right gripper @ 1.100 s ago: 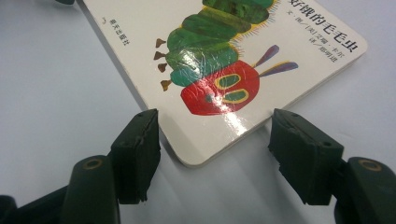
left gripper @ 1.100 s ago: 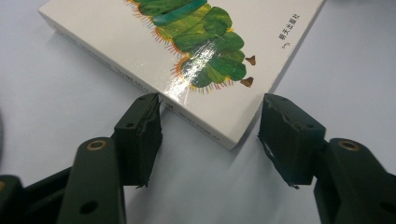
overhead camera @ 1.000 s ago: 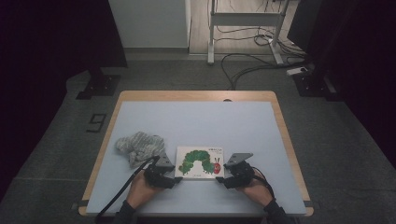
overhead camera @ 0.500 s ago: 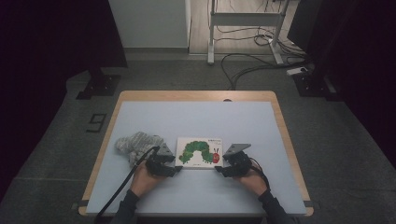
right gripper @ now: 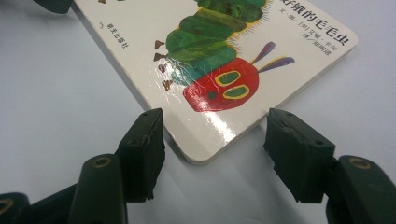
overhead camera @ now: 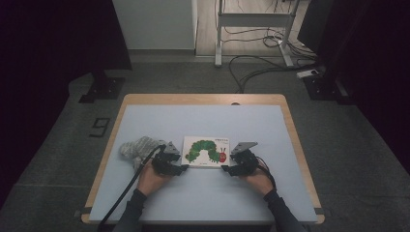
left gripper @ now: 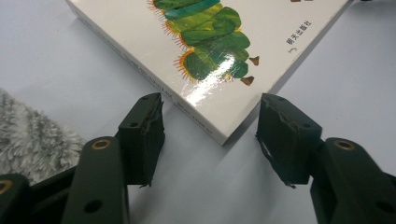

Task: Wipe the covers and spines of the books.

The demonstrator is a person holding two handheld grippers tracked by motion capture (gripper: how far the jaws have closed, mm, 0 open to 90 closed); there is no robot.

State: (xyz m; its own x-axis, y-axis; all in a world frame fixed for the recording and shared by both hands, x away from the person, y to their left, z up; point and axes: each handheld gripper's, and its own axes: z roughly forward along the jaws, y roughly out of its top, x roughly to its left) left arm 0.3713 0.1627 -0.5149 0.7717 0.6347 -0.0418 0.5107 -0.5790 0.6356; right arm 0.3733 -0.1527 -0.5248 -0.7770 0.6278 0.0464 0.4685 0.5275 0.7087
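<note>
A white picture book (overhead camera: 207,151) with a green caterpillar on its cover lies flat on the pale blue table top (overhead camera: 203,121). My left gripper (overhead camera: 181,169) stands at the book's near left corner. In the left gripper view the book (left gripper: 210,46) puts that corner between the jaws of the left gripper (left gripper: 212,112); the jaws have just opened a little and stand clear of it. My right gripper (overhead camera: 226,169) stands at the near right corner. In the right gripper view the rounded corner of the book (right gripper: 210,60) sits between the spread jaws of the right gripper (right gripper: 215,126), untouched.
A grey fluffy cloth (overhead camera: 138,147) lies just left of the book, close behind my left hand, and shows as a cloth (left gripper: 28,140) at the left of the left gripper view. The table's wooden rim (overhead camera: 295,145) frames the blue top. Cables and a stand are on the floor beyond.
The book and both grippers have moved together away from the table's near edge, toward its middle. Both grippers kept their places at the book's near corners.
</note>
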